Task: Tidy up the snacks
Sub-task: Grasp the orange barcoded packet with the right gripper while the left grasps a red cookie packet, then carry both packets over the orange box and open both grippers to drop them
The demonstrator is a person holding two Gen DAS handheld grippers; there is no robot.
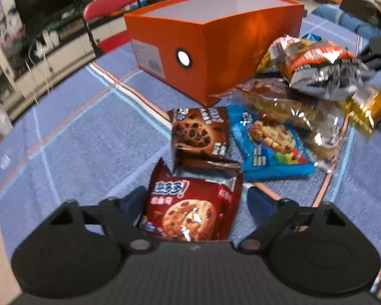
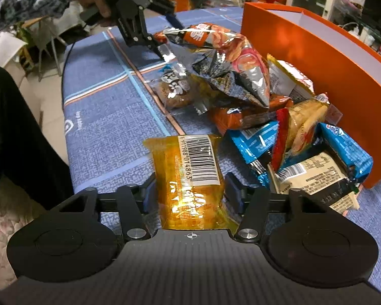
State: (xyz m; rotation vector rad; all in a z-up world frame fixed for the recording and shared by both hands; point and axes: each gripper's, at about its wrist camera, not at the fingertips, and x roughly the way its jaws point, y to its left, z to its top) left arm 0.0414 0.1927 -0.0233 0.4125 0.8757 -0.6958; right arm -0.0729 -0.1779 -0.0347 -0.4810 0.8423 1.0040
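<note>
My left gripper [image 1: 194,200] holds a red cookie packet [image 1: 190,211] between its jaws, low over the blue tablecloth. The left jaw touches the packet; the right jaw stands a little off it. My right gripper [image 2: 190,188] is shut on a yellow transparent snack packet [image 2: 190,175] with a barcode label. The orange box [image 1: 210,50] stands open at the back; it also shows in the right wrist view [image 2: 317,63]. A pile of snack packets [image 2: 228,71] lies beside it, including a brown cookie packet [image 1: 199,132] and a blue cookie packet [image 1: 269,142].
The left gripper's body [image 2: 134,12] and the person's hand show at the top left of the right wrist view, beyond the pile. A red chair [image 1: 109,7] stands behind the table. The table's edge [image 2: 66,117] runs at the left, with the person's leg beside it.
</note>
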